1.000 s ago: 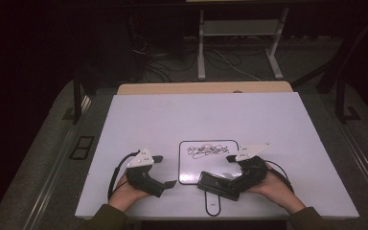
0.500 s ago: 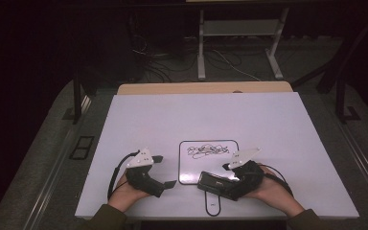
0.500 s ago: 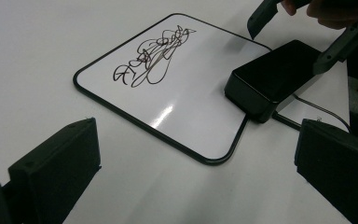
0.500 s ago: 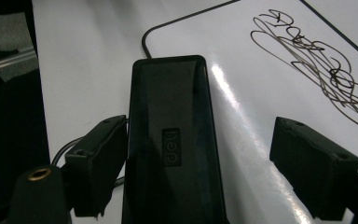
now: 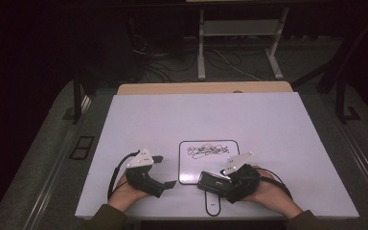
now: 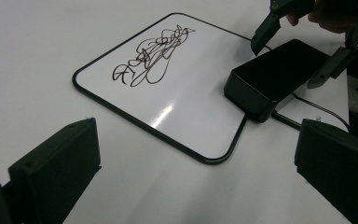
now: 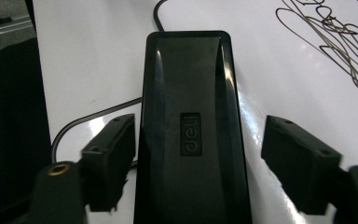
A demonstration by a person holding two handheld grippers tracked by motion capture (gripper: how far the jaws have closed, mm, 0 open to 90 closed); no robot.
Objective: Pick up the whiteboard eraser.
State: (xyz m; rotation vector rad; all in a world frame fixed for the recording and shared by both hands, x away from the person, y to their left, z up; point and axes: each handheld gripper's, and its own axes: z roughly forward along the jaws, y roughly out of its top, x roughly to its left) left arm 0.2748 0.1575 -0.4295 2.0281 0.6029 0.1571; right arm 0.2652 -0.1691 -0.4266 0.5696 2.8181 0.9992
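Your right tool (image 5: 211, 182) straddles the black eraser (image 7: 191, 130), jaws spread wide on either side and not yet touching it, placed so that closing would clamp its long flanks. That eraser sits on the near right corner of the small whiteboard (image 6: 182, 88), beside the scribble (image 6: 151, 58) it presumably serves. Your left tool (image 5: 165, 184) rests on the desk (image 5: 278, 124), jaws wide and empty, clear of the board.

The black eraser (image 7: 191, 140) is running off the right gripper view's bottom edge. The scribble (image 7: 335, 42) is getting cropped at the right.
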